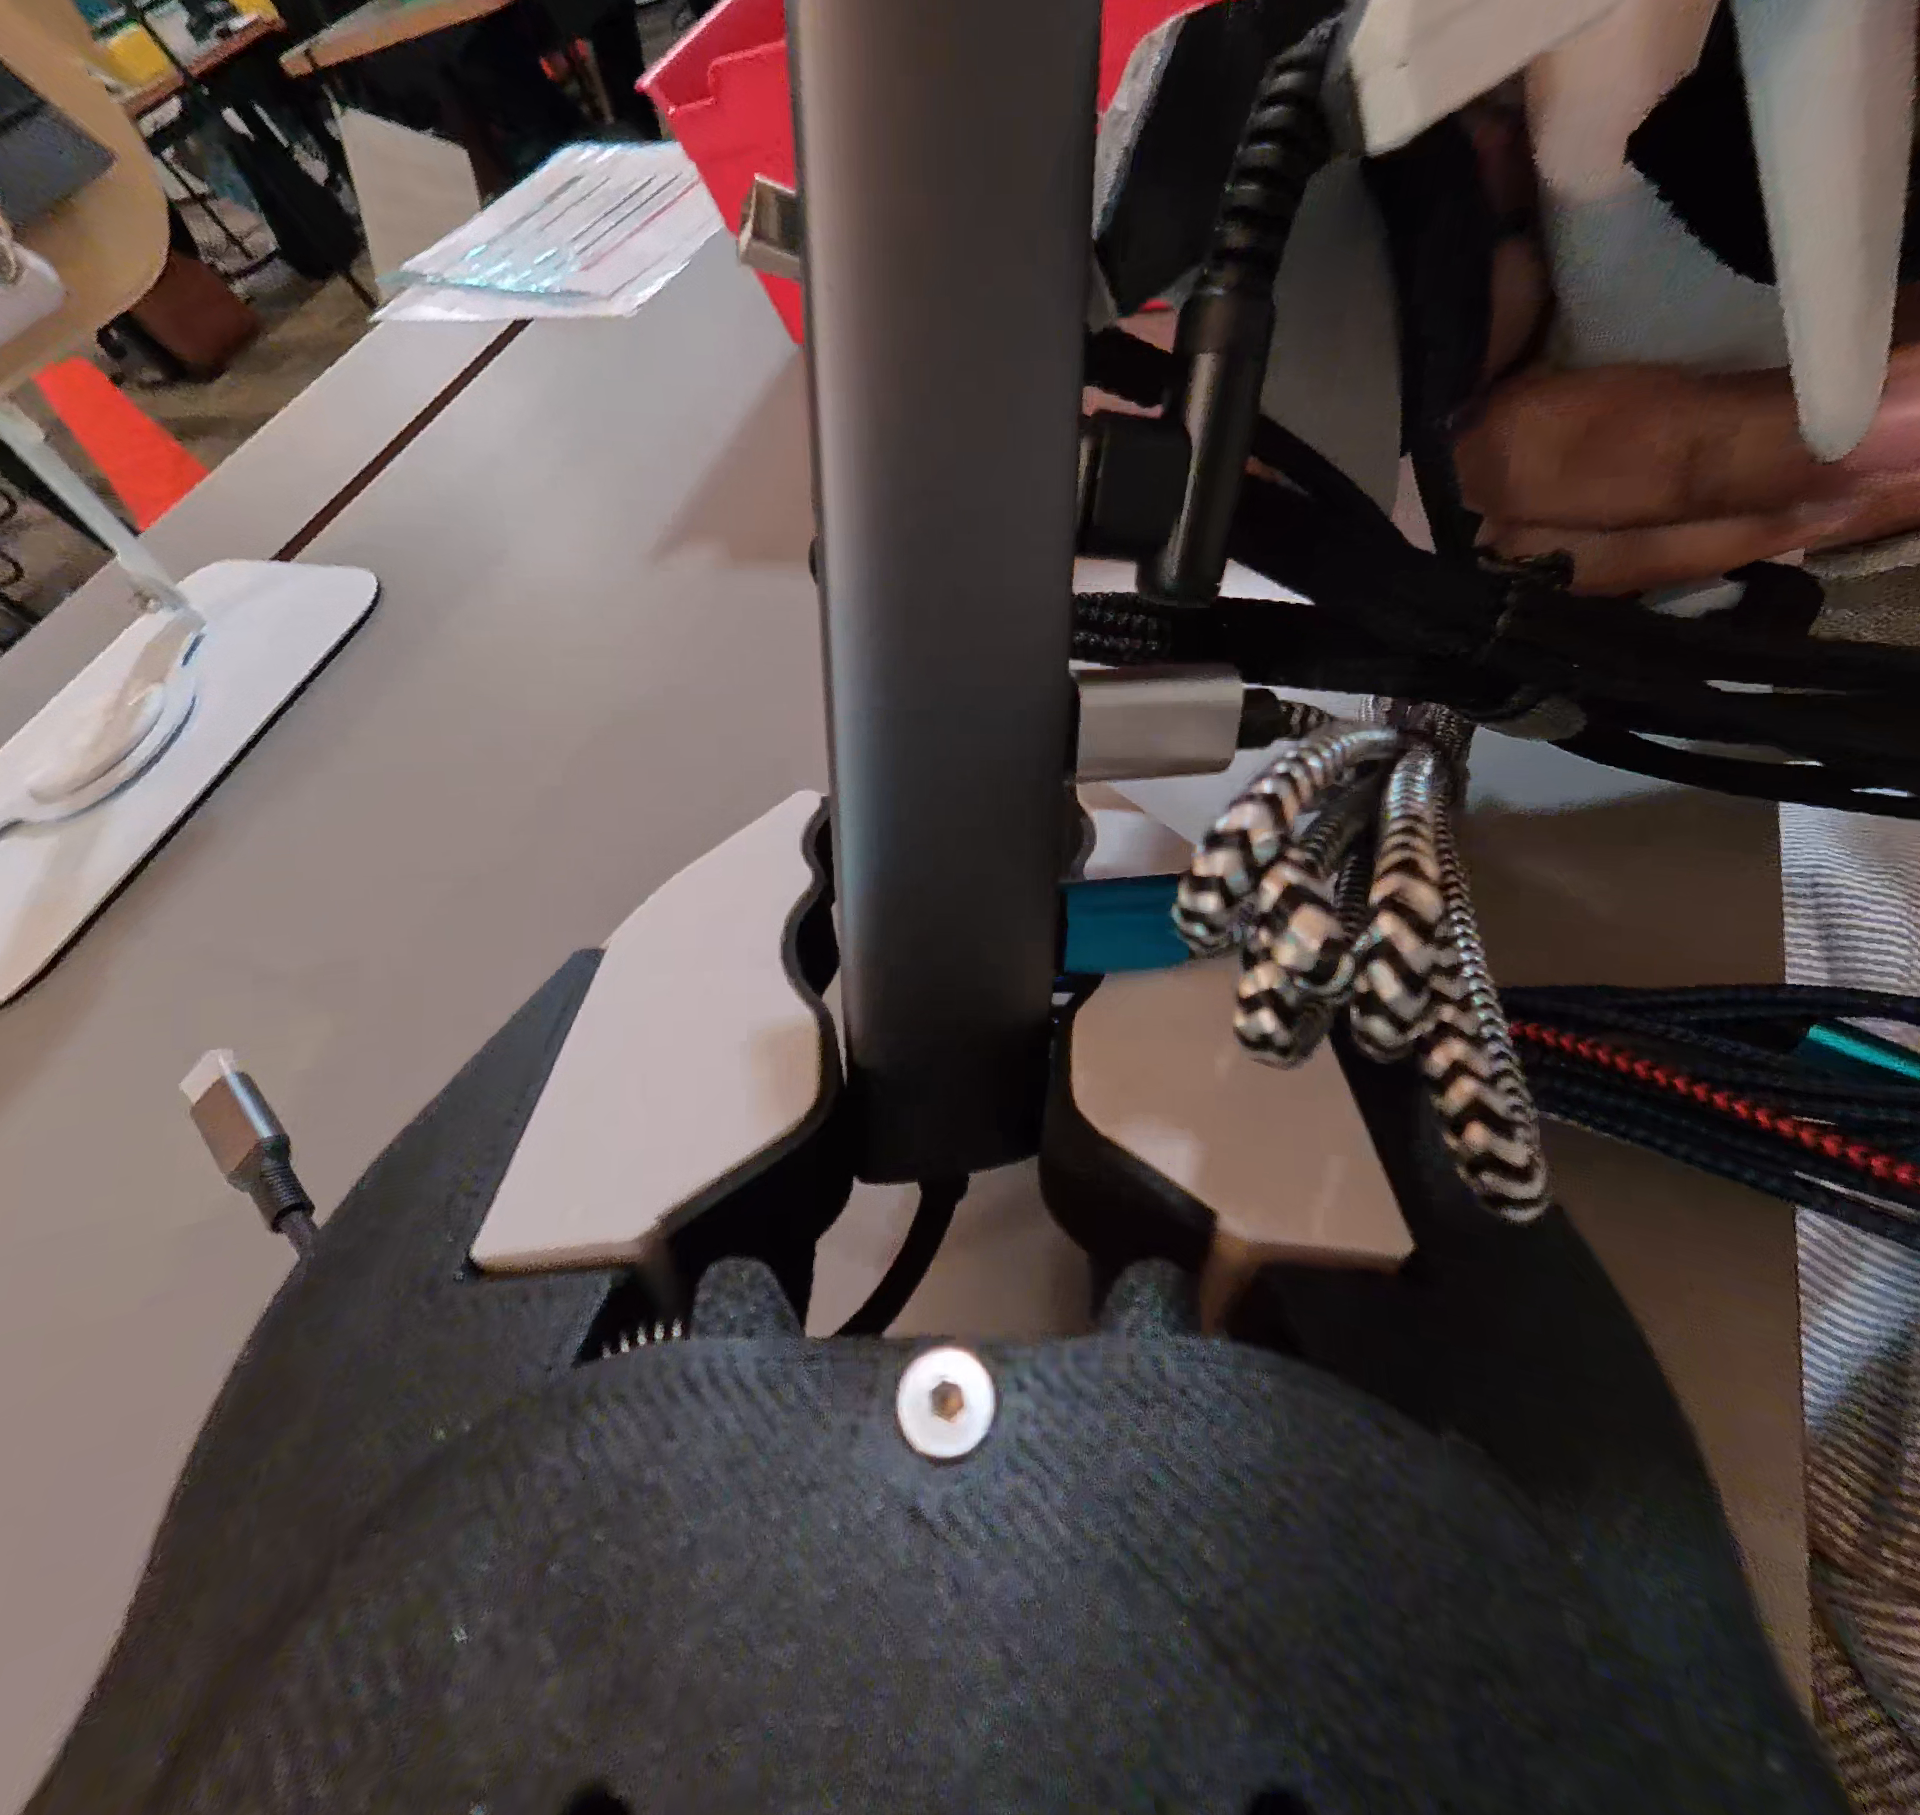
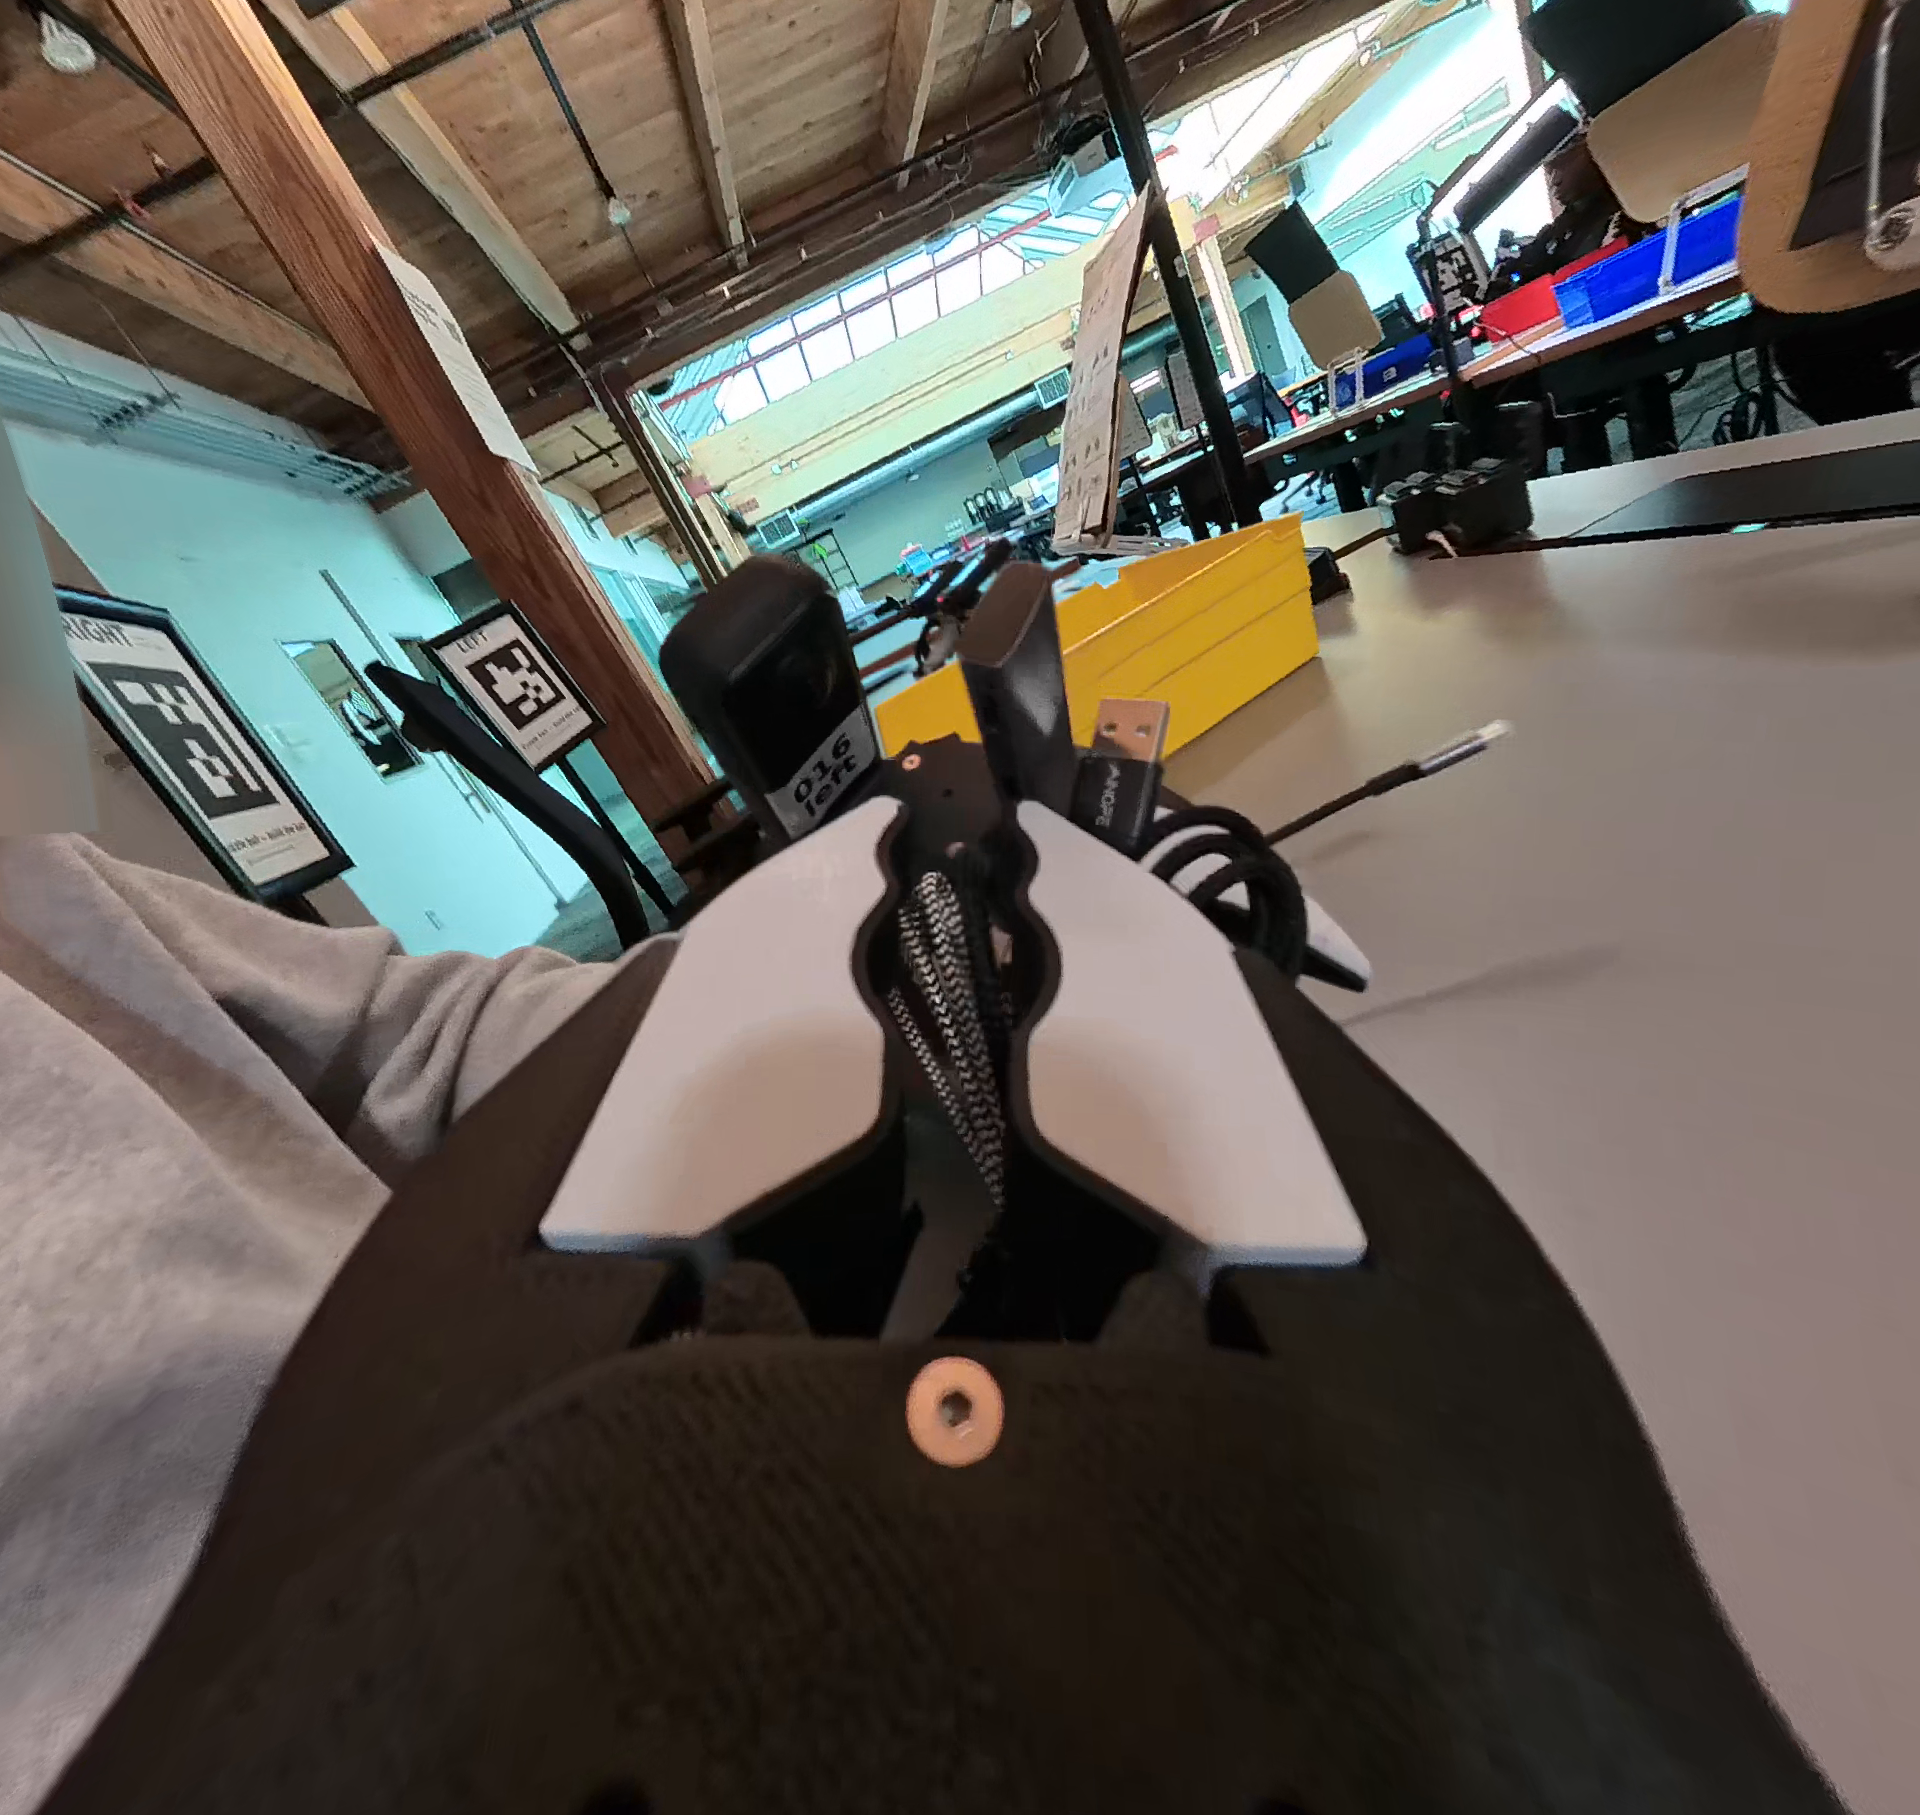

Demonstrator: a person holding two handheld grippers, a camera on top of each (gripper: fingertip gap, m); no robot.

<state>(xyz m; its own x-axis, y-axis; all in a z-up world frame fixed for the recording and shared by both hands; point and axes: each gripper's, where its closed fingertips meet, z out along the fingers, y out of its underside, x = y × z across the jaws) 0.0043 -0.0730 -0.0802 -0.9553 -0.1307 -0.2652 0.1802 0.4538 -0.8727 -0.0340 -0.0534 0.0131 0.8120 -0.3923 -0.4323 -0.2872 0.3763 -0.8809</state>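
the dark grey bar [image 1: 940, 518] stands upright, clamped between the fingers [image 1: 665, 1069] of the left gripper [image 1: 940, 1017] over the desk [image 1: 499, 726]. beside it on the right, the right gripper [image 2: 956, 934] has its fingers [image 2: 748, 1069] closed on a bundle of braided cables [image 2: 951, 1038], possibly on a black strap as well. a grey plug [image 1: 234, 1131] lies left, a red bin [image 1: 727, 103] behind, a yellow bin [image 2: 1153, 643] farther off.

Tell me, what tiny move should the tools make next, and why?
Probably draw the right tool gently away. It is shut on the black-and-white braided cable bundle, whose plugs sit in the long dark grey hub that the left tool clamps, so the hub stays put.
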